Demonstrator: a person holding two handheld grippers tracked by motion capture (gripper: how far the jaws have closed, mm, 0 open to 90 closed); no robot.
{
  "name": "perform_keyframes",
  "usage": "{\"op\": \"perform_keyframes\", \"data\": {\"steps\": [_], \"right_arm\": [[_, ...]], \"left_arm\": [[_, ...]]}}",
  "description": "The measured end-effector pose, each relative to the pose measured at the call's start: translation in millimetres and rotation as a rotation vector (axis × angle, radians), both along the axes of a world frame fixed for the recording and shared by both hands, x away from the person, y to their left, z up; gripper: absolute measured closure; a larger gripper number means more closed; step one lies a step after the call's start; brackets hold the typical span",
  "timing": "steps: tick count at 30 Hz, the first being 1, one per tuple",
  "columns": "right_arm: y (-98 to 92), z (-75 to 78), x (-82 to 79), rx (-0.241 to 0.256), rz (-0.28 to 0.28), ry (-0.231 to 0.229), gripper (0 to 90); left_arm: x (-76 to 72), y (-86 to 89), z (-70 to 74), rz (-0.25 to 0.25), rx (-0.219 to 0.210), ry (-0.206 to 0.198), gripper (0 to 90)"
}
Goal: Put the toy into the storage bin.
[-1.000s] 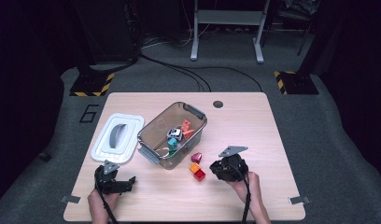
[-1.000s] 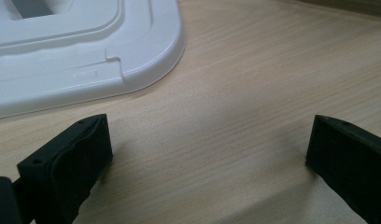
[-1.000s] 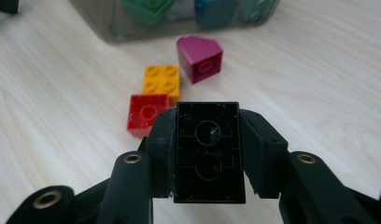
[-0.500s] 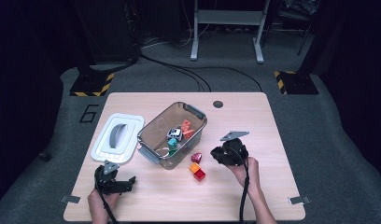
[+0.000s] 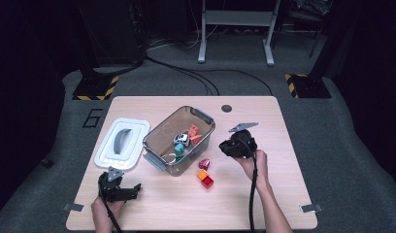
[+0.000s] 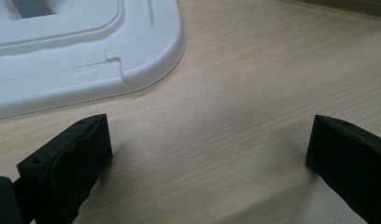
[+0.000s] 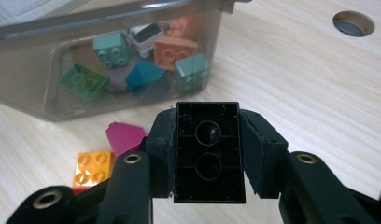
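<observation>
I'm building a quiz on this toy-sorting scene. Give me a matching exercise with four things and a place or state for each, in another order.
Things:
1. black brick
2. white lid
3. left gripper
4. magenta brick

Places or states:
A. lying loose on the table beside the clear bin
B. open over bare table
C. clamped in the right gripper
D. flat on the table, off the bin

Pairs: 1-C, 2-D, 3-B, 4-A
</observation>
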State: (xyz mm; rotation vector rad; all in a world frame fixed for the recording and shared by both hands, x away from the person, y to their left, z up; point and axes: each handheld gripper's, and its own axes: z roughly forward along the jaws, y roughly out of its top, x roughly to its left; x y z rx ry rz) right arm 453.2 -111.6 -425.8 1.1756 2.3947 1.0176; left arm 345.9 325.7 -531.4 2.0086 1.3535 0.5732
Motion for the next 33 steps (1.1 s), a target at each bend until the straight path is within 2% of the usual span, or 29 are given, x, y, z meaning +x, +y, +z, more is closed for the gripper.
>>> {"op": "perform_keyframes", "data": {"steps": [17, 27, 29, 32, 33], "right_arm": [[-5.7, 15.5, 30.8, 0.002, -0.065, 0.0, 58.9], [-7.5, 30.9, 44.9, 0.001, -0.095, -0.017, 58.8], [-6.9, 36.4, 48.6, -0.008, -0.092, -0.036, 58.9], [-6.1, 41.6, 51.3, 0.001, -0.096, -0.034, 58.9], [-5.5, 46.8, 53.5, -0.001, -0.093, -0.052, 58.9]], "left_arm": [[-0.2, 0.0, 0.3, 0.0, 0.001, 0.005, 0.1], [-0.2, 0.1, 0.4, 0.0, 0.001, 0.006, 0.1], [-0.2, 0.1, 0.4, 0.0, 0.001, 0.006, 0.1], [-0.2, 0.0, 0.4, 0.0, 0.001, 0.006, 0.1], [-0.2, 0.1, 0.4, 0.0, 0.001, 0.006, 0.1]]}}
